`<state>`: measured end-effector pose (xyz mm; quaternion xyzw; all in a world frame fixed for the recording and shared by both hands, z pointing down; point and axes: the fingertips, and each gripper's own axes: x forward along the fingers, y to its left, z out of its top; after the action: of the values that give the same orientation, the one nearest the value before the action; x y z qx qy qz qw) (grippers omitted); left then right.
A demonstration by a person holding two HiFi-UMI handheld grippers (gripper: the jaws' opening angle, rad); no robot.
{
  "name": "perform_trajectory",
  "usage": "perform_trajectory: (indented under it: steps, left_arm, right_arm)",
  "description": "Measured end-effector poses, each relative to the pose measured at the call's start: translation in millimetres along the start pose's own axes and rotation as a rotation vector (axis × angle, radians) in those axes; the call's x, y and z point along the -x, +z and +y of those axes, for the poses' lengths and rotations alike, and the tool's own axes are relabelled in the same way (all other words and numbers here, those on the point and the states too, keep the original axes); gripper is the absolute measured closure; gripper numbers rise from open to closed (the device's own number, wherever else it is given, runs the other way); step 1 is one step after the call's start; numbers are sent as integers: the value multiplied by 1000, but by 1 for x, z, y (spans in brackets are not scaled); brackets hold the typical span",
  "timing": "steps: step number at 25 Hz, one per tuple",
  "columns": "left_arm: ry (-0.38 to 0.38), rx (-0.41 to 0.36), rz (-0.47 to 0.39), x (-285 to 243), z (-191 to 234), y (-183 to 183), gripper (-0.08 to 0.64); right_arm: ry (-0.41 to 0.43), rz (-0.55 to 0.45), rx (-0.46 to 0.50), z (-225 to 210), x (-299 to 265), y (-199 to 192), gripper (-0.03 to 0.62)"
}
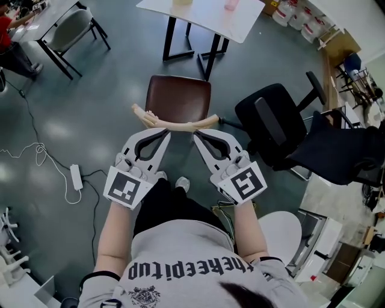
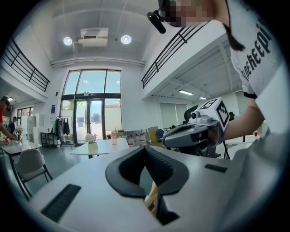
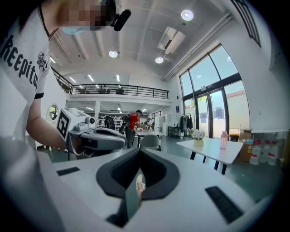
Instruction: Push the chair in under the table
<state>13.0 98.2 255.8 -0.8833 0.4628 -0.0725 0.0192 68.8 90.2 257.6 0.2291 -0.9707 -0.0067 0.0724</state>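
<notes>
The chair has a dark brown seat (image 1: 178, 99) and a curved light wooden backrest (image 1: 180, 126), and it stands a little short of the white table (image 1: 198, 18) with black legs. My left gripper (image 1: 163, 132) and right gripper (image 1: 197, 135) sit side by side with their tips against the near side of the backrest. Both are shut, with nothing between the pads. In the left gripper view a sliver of the wood (image 2: 152, 199) shows below the closed left gripper (image 2: 146, 152). The right gripper view shows the same below the right gripper (image 3: 138, 153).
A black office chair (image 1: 277, 126) stands close on the right of the brown chair. A power strip (image 1: 76, 176) and cables lie on the floor to the left. A grey chair (image 1: 69, 27) at another table is at the far left. A white stool (image 1: 280, 231) is beside my right side.
</notes>
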Motion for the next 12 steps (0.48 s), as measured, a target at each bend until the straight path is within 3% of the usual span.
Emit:
perform_trajectory:
  steps: [12]
  left_arm:
    - [-32, -87, 109, -16, 22, -49, 543]
  right_arm:
    - [12, 70, -14, -19, -16, -39, 580]
